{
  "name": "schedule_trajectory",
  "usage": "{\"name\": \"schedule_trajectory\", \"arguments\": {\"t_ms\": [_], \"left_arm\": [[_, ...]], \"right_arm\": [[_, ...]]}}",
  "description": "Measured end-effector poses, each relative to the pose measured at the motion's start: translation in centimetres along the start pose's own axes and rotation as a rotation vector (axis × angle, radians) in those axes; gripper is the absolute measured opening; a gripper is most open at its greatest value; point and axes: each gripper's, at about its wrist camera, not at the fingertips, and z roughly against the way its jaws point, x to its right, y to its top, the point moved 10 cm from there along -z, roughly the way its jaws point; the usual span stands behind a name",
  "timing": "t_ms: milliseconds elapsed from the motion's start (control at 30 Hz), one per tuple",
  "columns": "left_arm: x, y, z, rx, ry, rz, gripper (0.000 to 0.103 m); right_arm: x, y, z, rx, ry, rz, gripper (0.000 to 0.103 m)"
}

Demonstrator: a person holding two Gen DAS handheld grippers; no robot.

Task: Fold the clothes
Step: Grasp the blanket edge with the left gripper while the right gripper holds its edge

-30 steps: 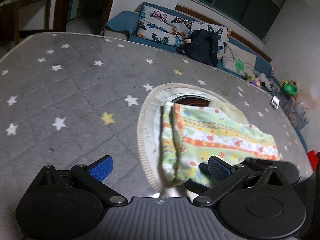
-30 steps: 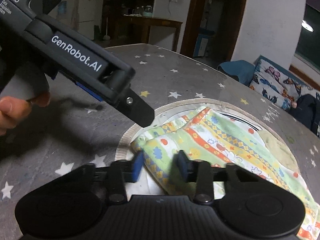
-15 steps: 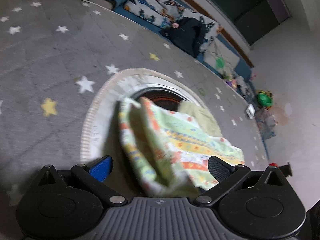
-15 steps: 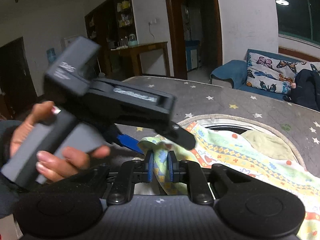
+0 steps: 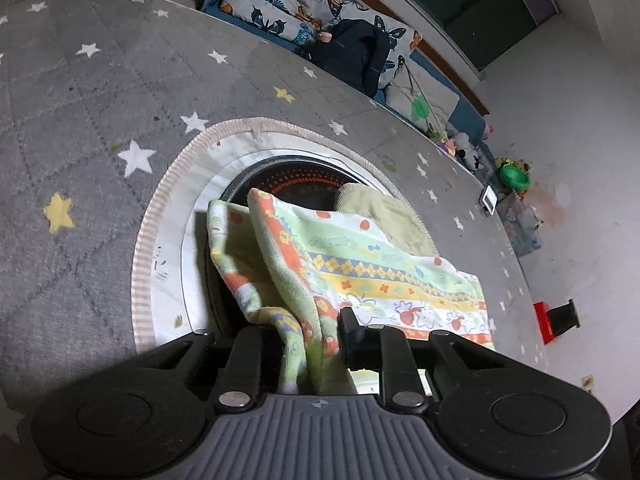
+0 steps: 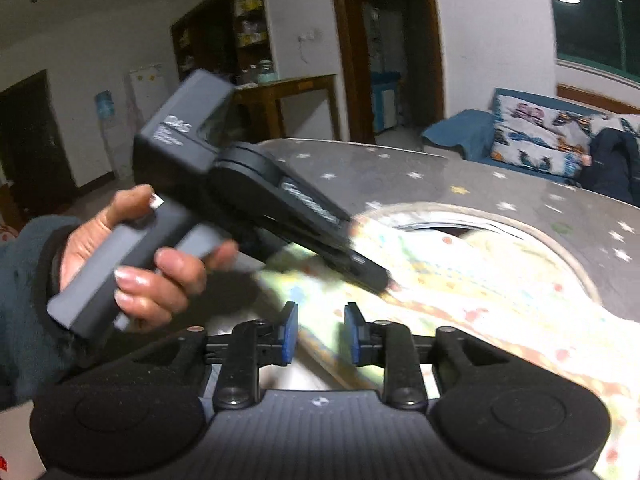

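Note:
A green, yellow and orange patterned garment (image 5: 352,264) lies over a round white-rimmed opening (image 5: 168,208) in the grey starred table cover. My left gripper (image 5: 304,340) is shut on the garment's bunched near corner and lifts it. In the right wrist view the left gripper's body (image 6: 256,200) is held by a hand above the blurred garment (image 6: 480,288). My right gripper (image 6: 318,332) is open with blue pads (image 6: 290,332), and nothing sits between them.
A pale green cloth (image 5: 380,216) lies under the garment at the opening's far side. A sofa with butterfly cushions (image 5: 288,4) and a dark bag (image 5: 352,52) stands beyond the table. A red and black object (image 5: 554,318) sits at the right edge.
My left gripper has closed on the garment's near corner and lifted it. My right gripper has let go of the garment, opened and drawn back.

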Motion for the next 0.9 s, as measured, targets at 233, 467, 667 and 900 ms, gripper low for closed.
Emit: {"name": "schedule_trajectory", "arguments": {"t_ms": [233,467,667,900], "left_arm": [[0.7,-0.2,0.3,0.021,0.069,-0.076,0.022],[1.2,-0.1,0.5,0.029,0.118,-0.137,0.022],[1.8,0.0,0.6,0.041,0.158,-0.186,0.022],[3.4,0.2,1.3,0.068,0.213,-0.261,0.019]], "right_arm": [[10.8,-1.8,4.1,-0.007,-0.29,-0.117,0.047],[21.1,-4.5,3.5,-0.032,-0.44,-0.289,0.055],[21.8,-5.0,2.5,-0.018,-0.419,-0.331,0.055],[19.7,-4.5,2.8,-0.013,-0.368,-0.313,0.01]]}}
